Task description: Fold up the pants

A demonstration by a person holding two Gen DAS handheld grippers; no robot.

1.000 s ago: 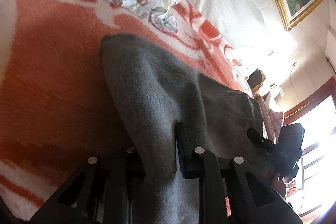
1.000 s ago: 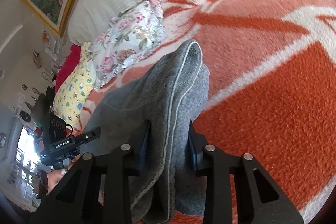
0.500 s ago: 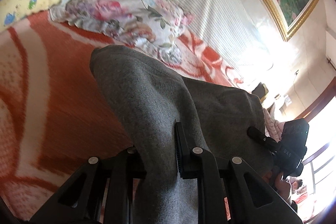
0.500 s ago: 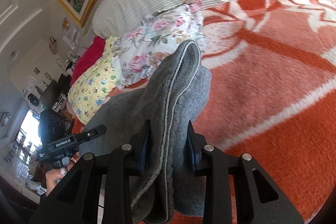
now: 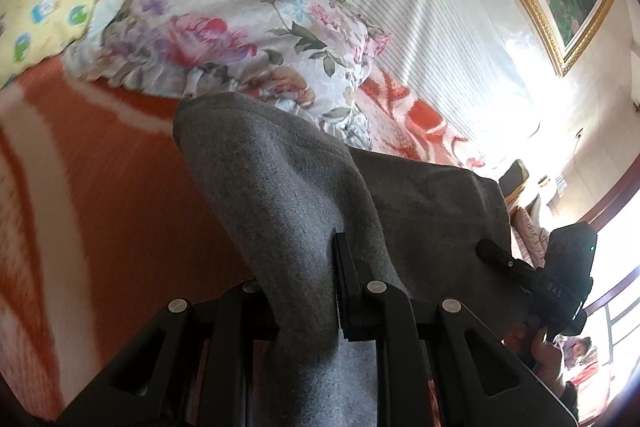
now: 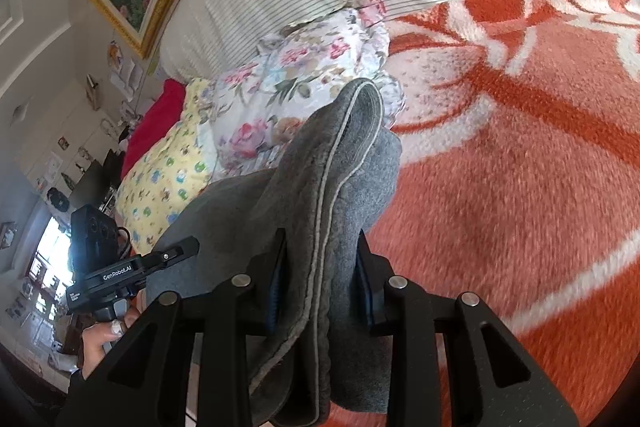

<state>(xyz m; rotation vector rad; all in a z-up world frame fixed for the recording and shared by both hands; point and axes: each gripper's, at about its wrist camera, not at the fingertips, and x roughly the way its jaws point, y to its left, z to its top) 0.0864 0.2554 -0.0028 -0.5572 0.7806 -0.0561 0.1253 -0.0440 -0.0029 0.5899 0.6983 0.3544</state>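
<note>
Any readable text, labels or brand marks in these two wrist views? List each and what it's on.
"GenRobot.AI": white print on the body of the left gripper, seen from the right wrist view.
"DAS": faint letters on the body of the right gripper, seen from the left wrist view; reading uncertain.
Smaller print under "GenRobot.AI": too small to read.
Papers on the far wall: too blurred to read.
Grey pants: no visible label.

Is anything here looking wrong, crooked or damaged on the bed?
Nothing stands out. The grey pants look undamaged, clamped in the left gripper and the right gripper above the orange blanket. The floral pillow lies by the headboard.
</note>
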